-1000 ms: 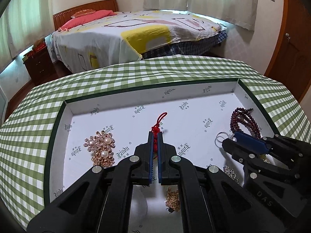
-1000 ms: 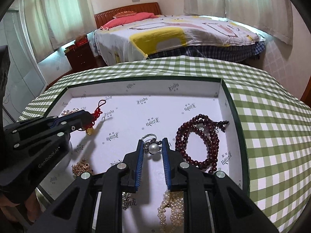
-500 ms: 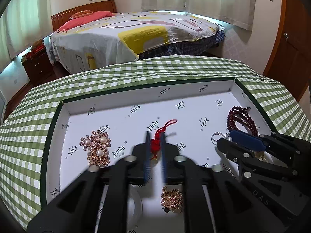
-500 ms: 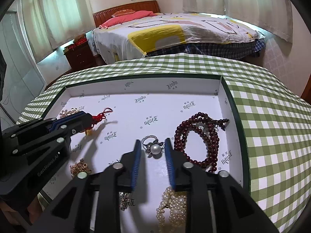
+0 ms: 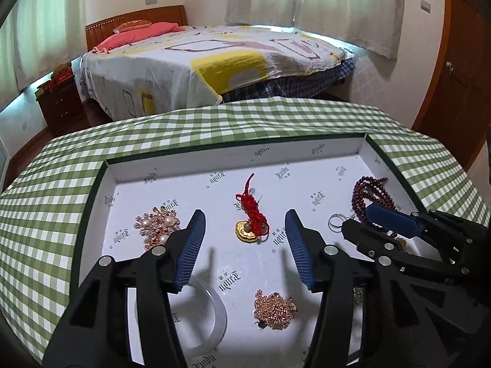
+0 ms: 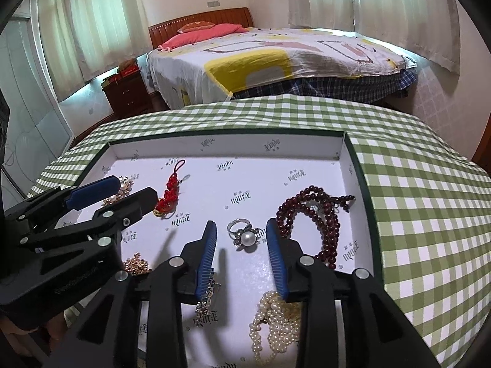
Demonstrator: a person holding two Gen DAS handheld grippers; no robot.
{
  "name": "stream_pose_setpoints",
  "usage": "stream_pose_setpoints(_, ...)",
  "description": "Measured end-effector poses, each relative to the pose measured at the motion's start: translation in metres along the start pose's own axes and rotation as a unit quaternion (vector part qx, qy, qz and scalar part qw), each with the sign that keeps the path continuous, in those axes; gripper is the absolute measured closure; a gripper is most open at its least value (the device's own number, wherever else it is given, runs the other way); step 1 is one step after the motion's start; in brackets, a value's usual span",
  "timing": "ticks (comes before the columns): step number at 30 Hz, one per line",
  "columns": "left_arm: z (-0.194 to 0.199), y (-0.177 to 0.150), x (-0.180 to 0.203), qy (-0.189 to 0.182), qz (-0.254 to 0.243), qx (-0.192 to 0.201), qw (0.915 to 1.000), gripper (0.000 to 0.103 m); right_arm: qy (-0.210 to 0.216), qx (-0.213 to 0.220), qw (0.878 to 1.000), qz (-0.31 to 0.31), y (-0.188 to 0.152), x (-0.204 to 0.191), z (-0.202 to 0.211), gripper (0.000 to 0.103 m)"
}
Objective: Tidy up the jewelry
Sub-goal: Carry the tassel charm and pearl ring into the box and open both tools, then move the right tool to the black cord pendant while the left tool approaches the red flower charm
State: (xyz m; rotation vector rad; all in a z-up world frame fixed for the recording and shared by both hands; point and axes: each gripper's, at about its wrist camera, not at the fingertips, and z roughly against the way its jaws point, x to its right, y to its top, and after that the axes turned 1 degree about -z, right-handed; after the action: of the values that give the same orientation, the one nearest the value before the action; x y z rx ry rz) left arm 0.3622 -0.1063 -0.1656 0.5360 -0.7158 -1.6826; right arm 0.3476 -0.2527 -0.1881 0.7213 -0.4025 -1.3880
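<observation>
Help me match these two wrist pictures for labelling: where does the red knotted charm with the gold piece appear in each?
Left wrist view: the red knotted charm lies mid-tray, just beyond the tips of the open left gripper.
Right wrist view: the red knotted charm lies left of centre, beside the left gripper's tip.
Shared landmark: the dark red bead bracelet by the tray's right wall.

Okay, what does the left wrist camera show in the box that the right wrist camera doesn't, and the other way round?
Only the left wrist view shows the clear bangle near the front.

Only the right wrist view shows the pearl strand, the ring's pearl top and a small silver piece.

Both show the white box, the red knot charm, the pearl brooch, the dark red beads, the gold cluster and both claws, left claw and right claw, which have just been opening and grip nothing.
</observation>
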Motion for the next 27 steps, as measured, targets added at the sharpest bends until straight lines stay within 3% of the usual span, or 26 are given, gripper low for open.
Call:
stream_pose_setpoints(2, 0.007, 0.001, -0.002, 0.000, 0.004, 0.008, 1.0000, 0.045, -0.001, 0.005, 1.000, 0.000, 0.001, 0.000, 0.005, 0.068)
stream_pose_setpoints(17, 0.085, -0.017, -0.009, 0.013, 0.018, 0.089, 0.9958, 0.042, -0.010, 0.061, 0.998, 0.000, -0.006, -0.006, 0.070, 0.060)
stream_pose_setpoints(27, 0.120, -0.053, -0.008, 0.022, 0.024, 0.100, 0.9945, 0.042, -0.033, 0.061, 0.998, -0.004, -0.042, -0.002, 0.099, 0.058)
